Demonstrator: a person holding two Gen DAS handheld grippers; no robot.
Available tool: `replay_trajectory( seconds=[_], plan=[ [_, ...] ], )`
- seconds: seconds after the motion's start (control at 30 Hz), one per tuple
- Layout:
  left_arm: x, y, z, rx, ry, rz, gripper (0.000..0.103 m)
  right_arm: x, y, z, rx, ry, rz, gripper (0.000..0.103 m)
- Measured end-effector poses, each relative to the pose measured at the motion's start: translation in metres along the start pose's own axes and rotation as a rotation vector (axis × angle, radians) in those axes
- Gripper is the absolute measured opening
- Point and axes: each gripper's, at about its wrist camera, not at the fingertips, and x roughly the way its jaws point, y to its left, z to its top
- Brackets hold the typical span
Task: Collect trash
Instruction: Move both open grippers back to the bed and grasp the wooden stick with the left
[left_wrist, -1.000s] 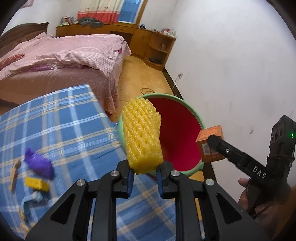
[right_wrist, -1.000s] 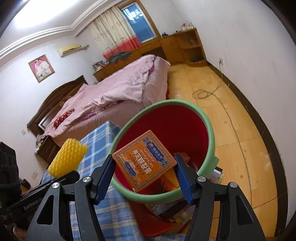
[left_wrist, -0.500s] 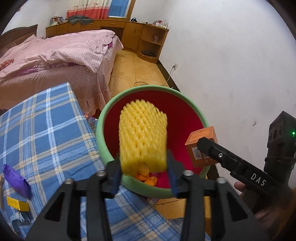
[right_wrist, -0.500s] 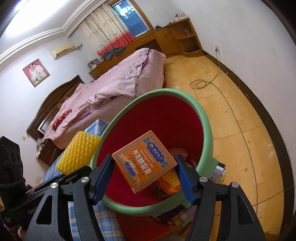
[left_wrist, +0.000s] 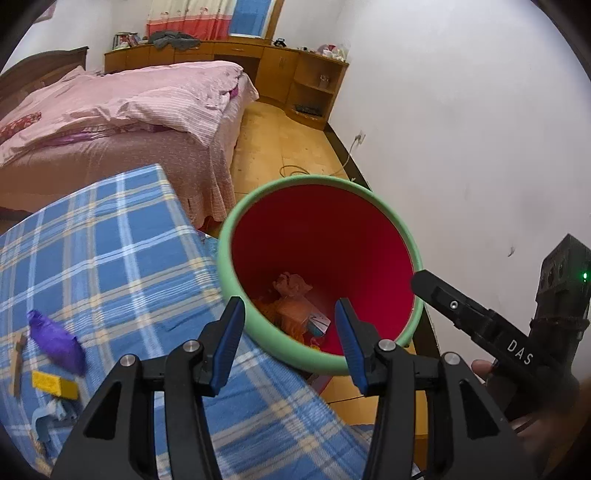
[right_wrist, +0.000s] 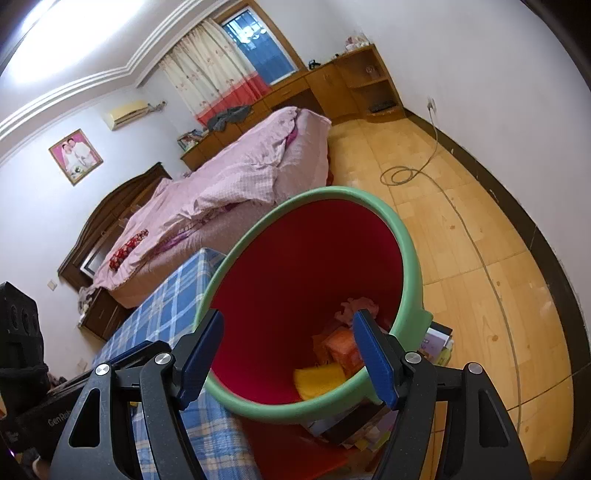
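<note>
A bin with a green rim (left_wrist: 258, 332) (right_wrist: 410, 240) and red inside stands beside the blue plaid table (left_wrist: 110, 258). My left gripper (left_wrist: 291, 332) is open and empty over the bin's near rim. My right gripper (right_wrist: 288, 350) is open and empty above the bin mouth; its arm (left_wrist: 480, 325) shows at the right of the left wrist view. Inside the bin lie the yellow foam net (right_wrist: 319, 380), the orange box (right_wrist: 341, 349) (left_wrist: 295, 310) and crumpled trash. On the table lie a purple wrapper (left_wrist: 55, 339), a yellow piece (left_wrist: 55, 384) and a blue scrap (left_wrist: 48, 417).
A bed with pink covers (left_wrist: 110, 110) stands beyond the table. A white wall (left_wrist: 480, 147) is close on the right. A cable (right_wrist: 402, 173) lies on the wooden floor. Books or papers (right_wrist: 436, 339) lie under the bin.
Both grippers opened. The yellow foam net and the orange box dropped out of them into the bin. The left gripper moved over the bin.
</note>
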Motion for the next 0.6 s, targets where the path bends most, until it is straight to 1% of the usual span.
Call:
replay_trajectory(
  seconds=[0.27,0.4,0.57,0.6],
  plan=[
    [-0.039,0.029,-0.013,-0.046,-0.039,0.057,0.051,-0.016,0.016,-0.012,0.002,-0.002,0.009,0.074],
    [-0.06,0.056,-0.022,-0.081,-0.055,0.118,0.051,-0.021,0.026,-0.02,-0.001,0.001,0.024,0.074],
    [-0.082,0.096,-0.031,-0.128,-0.063,0.193,0.051,-0.021,0.041,-0.03,-0.024,0.025,0.033,0.074],
    [-0.086,0.107,-0.033,-0.137,-0.061,0.219,0.051,-0.021,0.043,-0.033,-0.029,0.028,0.034,0.074]
  ],
)
